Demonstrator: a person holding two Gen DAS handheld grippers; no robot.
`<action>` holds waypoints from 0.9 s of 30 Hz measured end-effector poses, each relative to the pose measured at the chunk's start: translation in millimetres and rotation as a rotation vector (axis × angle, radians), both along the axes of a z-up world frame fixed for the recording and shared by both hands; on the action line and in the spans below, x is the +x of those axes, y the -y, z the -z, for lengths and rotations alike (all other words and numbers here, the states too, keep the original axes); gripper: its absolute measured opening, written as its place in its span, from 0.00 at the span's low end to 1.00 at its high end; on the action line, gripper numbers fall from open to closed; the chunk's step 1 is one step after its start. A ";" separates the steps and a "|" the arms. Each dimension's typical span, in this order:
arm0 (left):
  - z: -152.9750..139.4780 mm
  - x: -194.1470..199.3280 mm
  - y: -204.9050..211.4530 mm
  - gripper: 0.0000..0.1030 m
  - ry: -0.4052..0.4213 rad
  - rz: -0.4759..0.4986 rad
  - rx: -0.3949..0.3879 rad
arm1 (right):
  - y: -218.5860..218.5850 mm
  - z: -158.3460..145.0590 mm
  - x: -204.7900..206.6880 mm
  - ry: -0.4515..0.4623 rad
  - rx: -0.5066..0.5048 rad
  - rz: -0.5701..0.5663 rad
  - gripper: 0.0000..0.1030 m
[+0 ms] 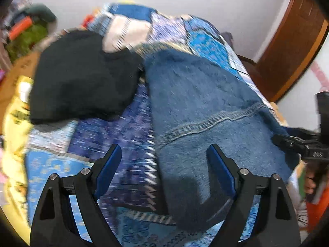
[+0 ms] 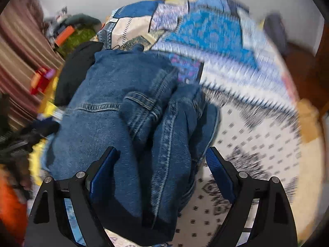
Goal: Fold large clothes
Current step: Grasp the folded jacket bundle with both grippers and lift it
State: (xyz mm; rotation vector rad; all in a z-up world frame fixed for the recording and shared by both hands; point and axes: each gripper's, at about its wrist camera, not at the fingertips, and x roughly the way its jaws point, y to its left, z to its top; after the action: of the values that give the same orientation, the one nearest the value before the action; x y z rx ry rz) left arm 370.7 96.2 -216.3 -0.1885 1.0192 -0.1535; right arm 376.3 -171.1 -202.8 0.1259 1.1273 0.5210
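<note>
A blue denim garment (image 1: 205, 103) lies folded on a patterned bedspread (image 1: 115, 127). My left gripper (image 1: 164, 158) hangs open over the denim's left edge, with its left finger above the bedspread and nothing between its pads. In the right wrist view the denim garment (image 2: 115, 103) shows a bunched, stitched fold down its middle. My right gripper (image 2: 162, 154) stands open above that fold, pads clear of the cloth. The right gripper (image 1: 298, 144) also shows at the denim's right edge in the left wrist view. Both pictures are blurred.
A black garment (image 1: 82, 78) lies on the bed left of the denim. Yellow cloth (image 1: 14, 123) and green and orange clutter (image 1: 30, 30) sit at the left. A brown wooden panel (image 1: 292, 41) stands at the right, and a striped curtain (image 2: 18, 61) hangs beyond the bed.
</note>
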 end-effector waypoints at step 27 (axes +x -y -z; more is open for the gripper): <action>54.6 91.2 -17.4 0.57 -0.198 0.112 -0.475 | 19.2 23.6 27.6 -0.196 0.282 -0.023 0.50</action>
State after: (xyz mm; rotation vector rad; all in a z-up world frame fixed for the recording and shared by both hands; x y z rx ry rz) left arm 461.9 113.5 -270.9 -0.5874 1.1797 -0.4873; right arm 403.9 -190.3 -226.4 0.4161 1.2417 0.6981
